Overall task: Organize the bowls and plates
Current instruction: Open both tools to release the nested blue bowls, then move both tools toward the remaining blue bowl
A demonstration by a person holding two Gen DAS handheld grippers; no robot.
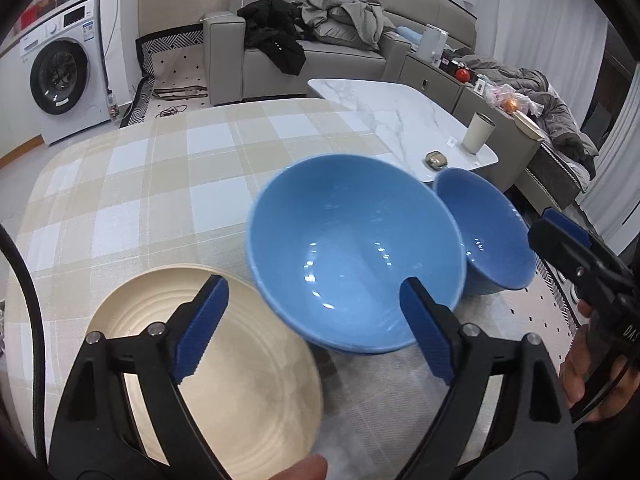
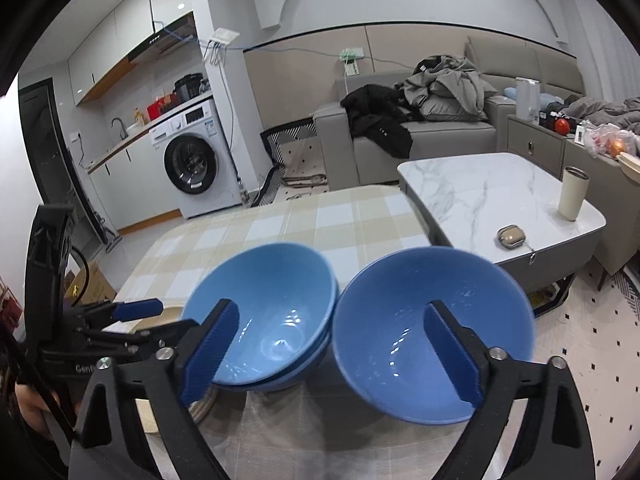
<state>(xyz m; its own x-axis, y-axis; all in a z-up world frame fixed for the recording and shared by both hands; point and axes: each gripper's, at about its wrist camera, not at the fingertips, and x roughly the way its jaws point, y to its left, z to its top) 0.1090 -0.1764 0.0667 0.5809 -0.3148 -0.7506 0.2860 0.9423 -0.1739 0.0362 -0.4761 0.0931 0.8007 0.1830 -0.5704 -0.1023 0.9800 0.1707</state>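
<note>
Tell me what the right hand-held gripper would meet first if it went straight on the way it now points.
Probably the darker blue glossy bowl: it fills the gap between the open fingers of the right hand-held gripper, standing beside the stacked lighter blue bowls. Depth is unclear.

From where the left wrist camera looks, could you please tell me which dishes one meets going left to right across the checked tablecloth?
Cream plate → stacked light blue bowls → single darker blue bowl, all on the checked tablecloth.
</note>
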